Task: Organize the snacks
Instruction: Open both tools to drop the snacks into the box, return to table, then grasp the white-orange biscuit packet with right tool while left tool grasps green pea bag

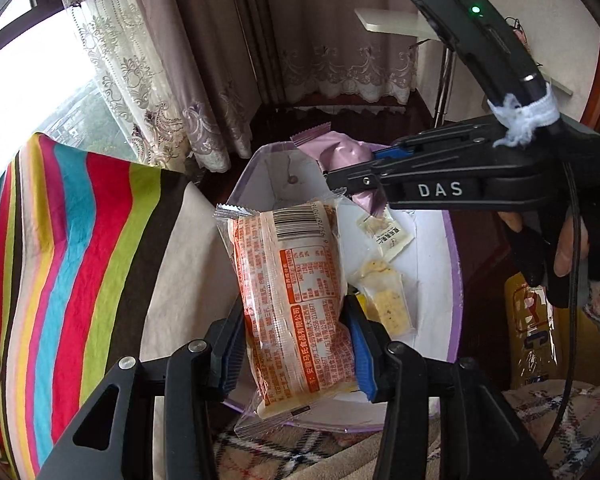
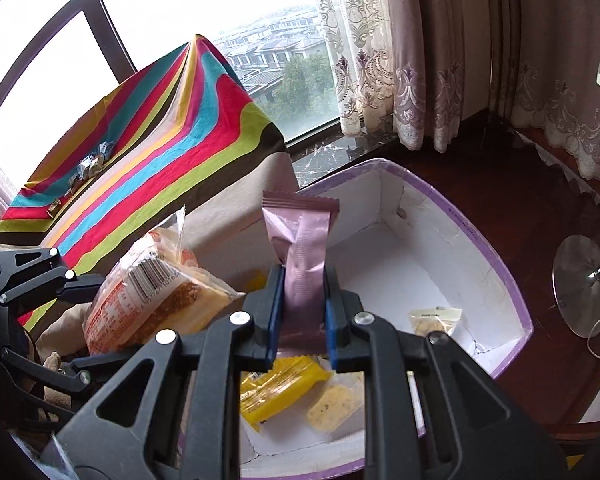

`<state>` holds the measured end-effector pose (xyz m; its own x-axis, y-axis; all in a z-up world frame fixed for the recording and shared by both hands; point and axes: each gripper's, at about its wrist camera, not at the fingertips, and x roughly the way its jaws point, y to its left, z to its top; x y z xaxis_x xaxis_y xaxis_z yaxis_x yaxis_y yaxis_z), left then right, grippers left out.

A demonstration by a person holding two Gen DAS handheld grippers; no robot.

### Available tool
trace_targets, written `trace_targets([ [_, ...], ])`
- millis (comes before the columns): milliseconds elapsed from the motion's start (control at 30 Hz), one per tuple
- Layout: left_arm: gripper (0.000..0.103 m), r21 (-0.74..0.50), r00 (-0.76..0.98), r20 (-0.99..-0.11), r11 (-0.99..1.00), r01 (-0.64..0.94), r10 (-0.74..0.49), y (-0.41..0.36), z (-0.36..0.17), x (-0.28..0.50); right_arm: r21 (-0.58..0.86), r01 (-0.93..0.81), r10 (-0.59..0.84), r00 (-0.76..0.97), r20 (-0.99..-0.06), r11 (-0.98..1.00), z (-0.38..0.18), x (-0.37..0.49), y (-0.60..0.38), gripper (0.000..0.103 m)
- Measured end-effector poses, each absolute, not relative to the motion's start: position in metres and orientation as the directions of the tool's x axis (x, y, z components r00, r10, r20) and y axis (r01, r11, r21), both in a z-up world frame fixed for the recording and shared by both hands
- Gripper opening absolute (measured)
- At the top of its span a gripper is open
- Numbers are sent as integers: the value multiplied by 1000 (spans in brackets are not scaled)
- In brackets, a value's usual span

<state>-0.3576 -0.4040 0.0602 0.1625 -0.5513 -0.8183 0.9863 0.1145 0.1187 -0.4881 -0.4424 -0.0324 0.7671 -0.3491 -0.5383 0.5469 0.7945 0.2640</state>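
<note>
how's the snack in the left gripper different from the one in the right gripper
The orange-printed cake pack is see-through, showing the cake inside; the pink wrapper is opaque and plain.
The cake pack is the wider, bulkier one and fills the left gripper; the pink wrapper is a slim bar in the right gripper.
The cake pack carries a barcode and dense print; the pink wrapper shows none.
Both are sealed, with crimped ends, and are held over the white box.

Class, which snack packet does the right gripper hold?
The pink packet, clamped upright in the right gripper; the orange-printed one sits in the left gripper.
</note>
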Motion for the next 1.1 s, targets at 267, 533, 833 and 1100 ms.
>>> trace_targets([
  [267,82,300,417,-634,290,909,-652,-363,75,-330,147,691,-504,639,-581,708,-27,-462,-445,88],
  [533,84,-39,582,-741,887,460,-335,-163,56,-117,90,354,-233,766,-599,931,-10,-333,-360,88],
  [833,85,-63,695,-718,998,-8,-40,42,27,-4,61,21,21,794,-608,998,21,-118,-241,88],
  [1100,85,-176,690,-718,983,-53,-91,88,12,1,91,68,6,772,-635,993,40,75,-185,88],
])
